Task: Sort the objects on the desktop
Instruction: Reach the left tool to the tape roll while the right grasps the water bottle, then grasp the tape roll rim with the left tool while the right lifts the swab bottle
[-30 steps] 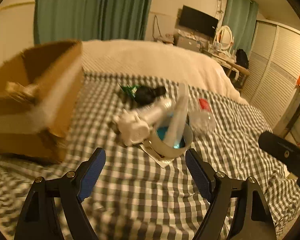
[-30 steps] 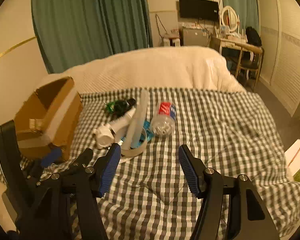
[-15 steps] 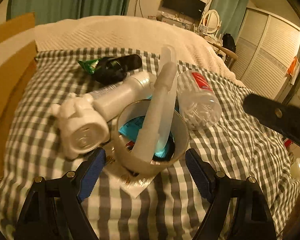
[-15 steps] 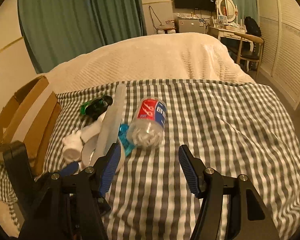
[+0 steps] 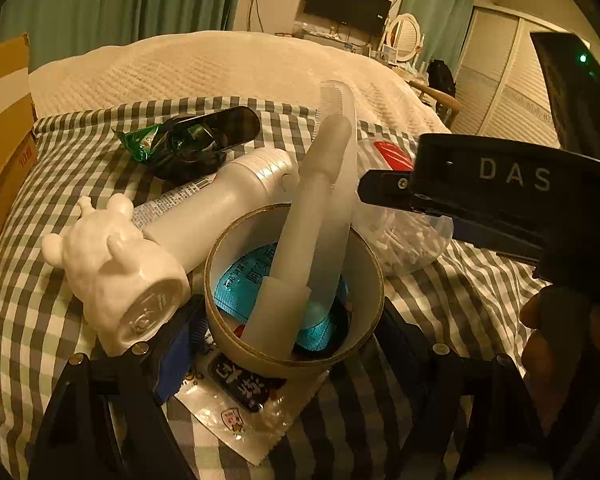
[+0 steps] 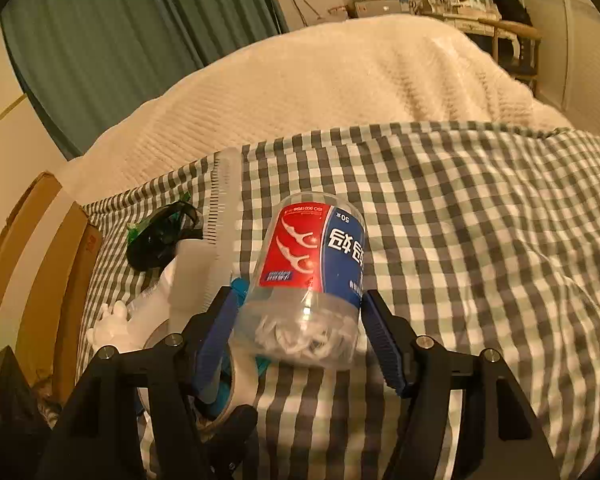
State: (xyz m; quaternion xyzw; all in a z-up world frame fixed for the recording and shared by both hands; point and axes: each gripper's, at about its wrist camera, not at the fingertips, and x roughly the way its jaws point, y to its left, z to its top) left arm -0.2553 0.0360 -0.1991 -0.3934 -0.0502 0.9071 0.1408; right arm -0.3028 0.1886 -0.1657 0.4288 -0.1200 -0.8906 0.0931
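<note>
Both grippers have swung down onto the heap, which now fills each view. Left gripper [image 5: 284,344] straddles the tape roll [image 5: 294,292], jaws spread wide to either side of it with no pad seen pressing, so nothing is held there. Right gripper [image 6: 300,336] has its jaws around the floss jar [image 6: 312,280], just right of the roll; they have just been opening, the jar lies between them, and whether the pads touch it cannot be told. Nothing looks sorted yet: two combs [image 5: 320,200] lean in the roll, a white bottle [image 5: 220,208] with a bear cap [image 5: 116,272] lies left of it, sunglasses [image 5: 204,140] and a green wrapper sit beyond it, a snack packet [image 5: 244,396] under it. A cardboard box [image 6: 40,280] waits far left of the roll, likely the bin. All this rests on a checked bedspread [image 6: 480,240] over a bed, with a cream blanket, green curtains and a television behind.
</note>
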